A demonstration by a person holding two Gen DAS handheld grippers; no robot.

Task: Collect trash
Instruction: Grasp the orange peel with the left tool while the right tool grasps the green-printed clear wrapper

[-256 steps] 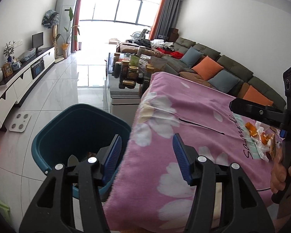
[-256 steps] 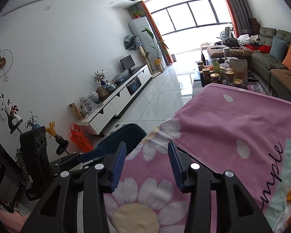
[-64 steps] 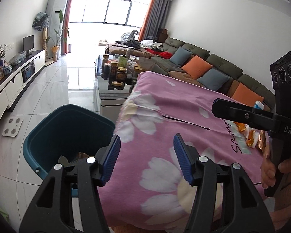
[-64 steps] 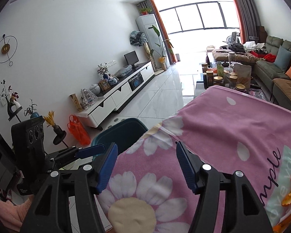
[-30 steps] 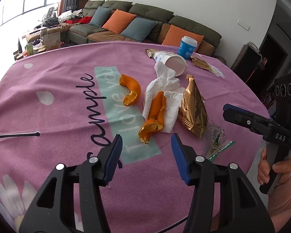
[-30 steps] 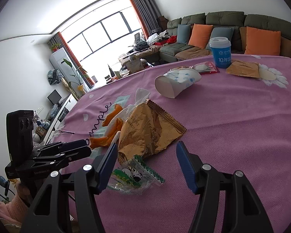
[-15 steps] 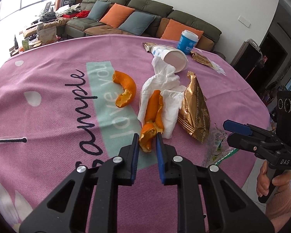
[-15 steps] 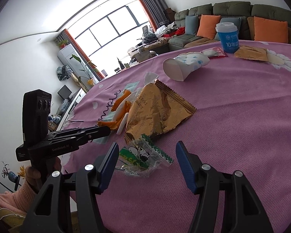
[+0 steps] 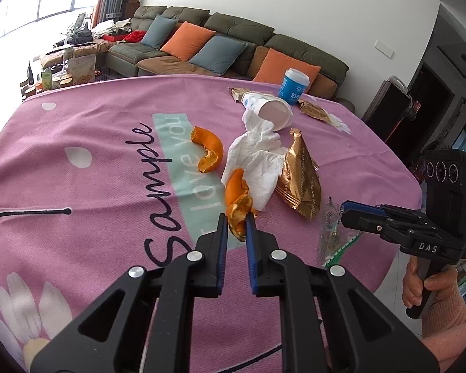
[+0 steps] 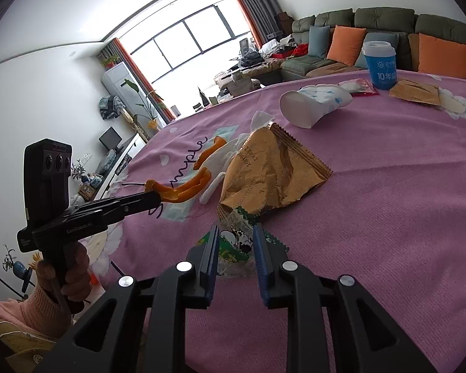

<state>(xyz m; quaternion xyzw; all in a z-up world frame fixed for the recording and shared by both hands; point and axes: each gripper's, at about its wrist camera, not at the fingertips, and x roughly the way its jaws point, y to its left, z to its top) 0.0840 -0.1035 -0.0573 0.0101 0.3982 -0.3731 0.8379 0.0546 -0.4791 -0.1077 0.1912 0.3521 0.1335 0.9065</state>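
Both grippers had swung off the bin side and over to the trash pile, then started closing. L gripper [image 9: 235, 221] jaws were closing, nearly together, w/ the near end of the orange peel [image 9: 237, 200] pinched between the pads; in the right wrist view that peel hung lifted off the cloth at the L fingertips. R gripper [image 10: 234, 233] jaws were also closing, about a third open, w/ the clear green-printed wrapper [image 10: 233, 242] lying between the fingers; pads looked close to it but I couldn't tell if they pressed yet. Just ahead of the R fingers sat the gold snack bag [image 10: 270, 171]; beyond it the tipped paper cup [image 10: 313, 104]. Ahead of the L fingers: crumpled tissue [image 9: 258, 158] and a second peel [image 9: 208, 152]. Judgement: one piece secured, a second about to be; the rest was still on the pink tablecloth [image 9: 77, 155].
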